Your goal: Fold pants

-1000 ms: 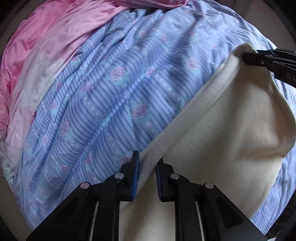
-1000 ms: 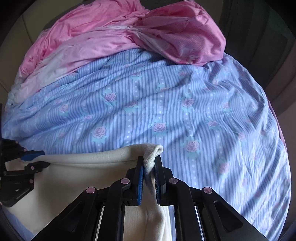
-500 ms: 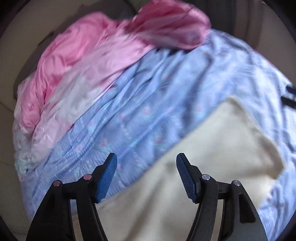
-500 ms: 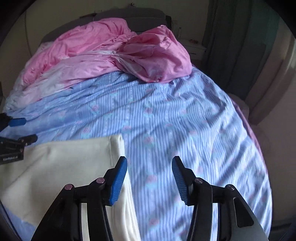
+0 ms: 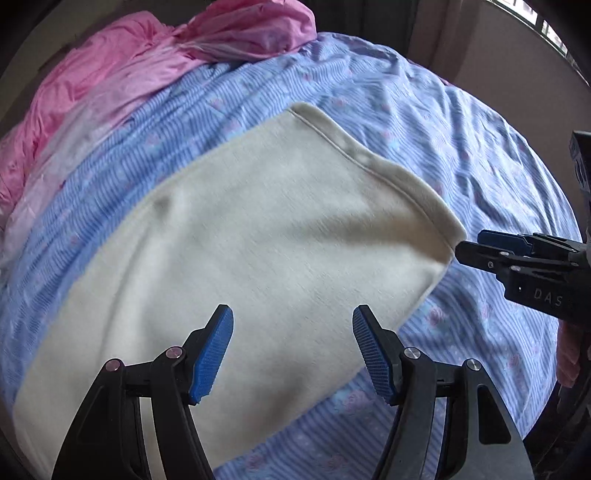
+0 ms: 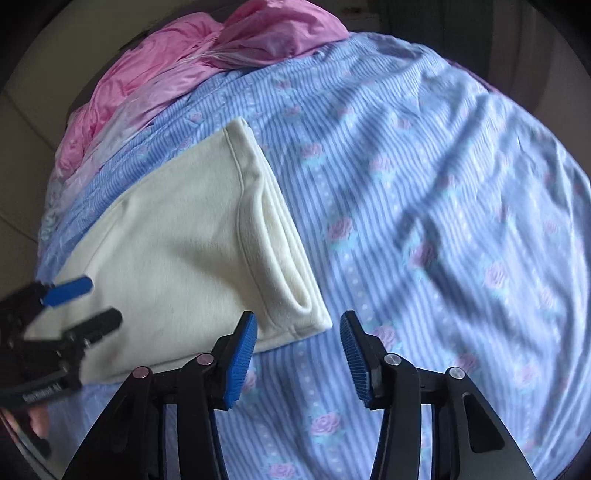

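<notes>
The cream pants (image 5: 258, 240) lie folded flat on the bed, their hemmed leg openings (image 6: 280, 236) toward the right. My left gripper (image 5: 291, 332) hovers open above the near part of the cloth, with nothing between its blue pads. In the right wrist view the left gripper (image 6: 92, 304) shows at the left over the pants. My right gripper (image 6: 298, 332) stands open just off the pants' near right corner. Its jaws are closing and hold nothing. In the left wrist view the right gripper (image 5: 474, 243) sits beside that same corner.
A blue striped sheet with roses (image 6: 424, 221) covers the bed under the pants. A crumpled pink quilt (image 5: 129, 55) is heaped along the far left side. A wall and a dark curtain (image 5: 388, 22) stand beyond the bed.
Both grippers were shut on the pants' edge a second ago. They have let go, opened and pulled back toward me, and the pants now lie flat on the sheet.
</notes>
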